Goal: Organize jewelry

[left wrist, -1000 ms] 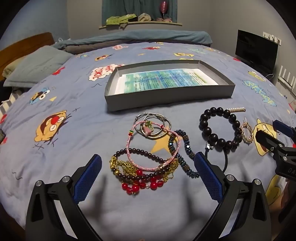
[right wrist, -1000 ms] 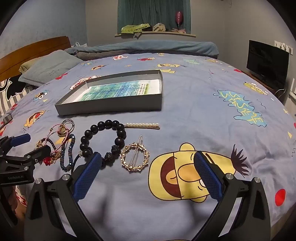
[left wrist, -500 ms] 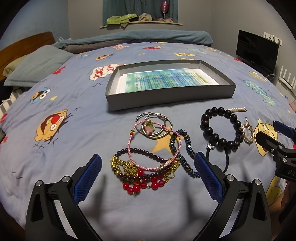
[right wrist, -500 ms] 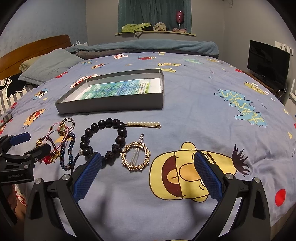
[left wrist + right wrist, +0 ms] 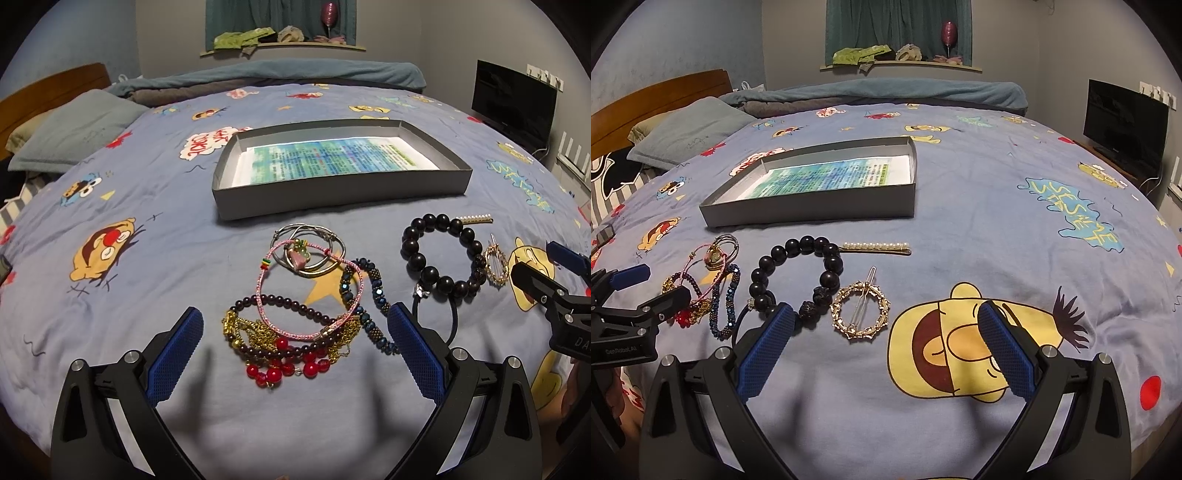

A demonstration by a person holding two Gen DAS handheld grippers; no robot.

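Observation:
A shallow grey box lined with printed paper lies on the bed. In front of it lies a tangle of bracelets: red beads, gold chain, pink cord, silver bangles and a blue beaded bracelet. To the right lie a black bead bracelet, a pearl hair clip and a gold ring hair clip. My left gripper is open, just before the tangle. My right gripper is open, near the gold clip.
The blue cartoon-print bedspread covers the whole bed. A grey pillow and wooden headboard are at the far left. A folded blanket lies at the far end. A black monitor stands at the right.
Both grippers have crept slightly forward toward the jewelry. Nothing was picked up and the jewelry has not moved.

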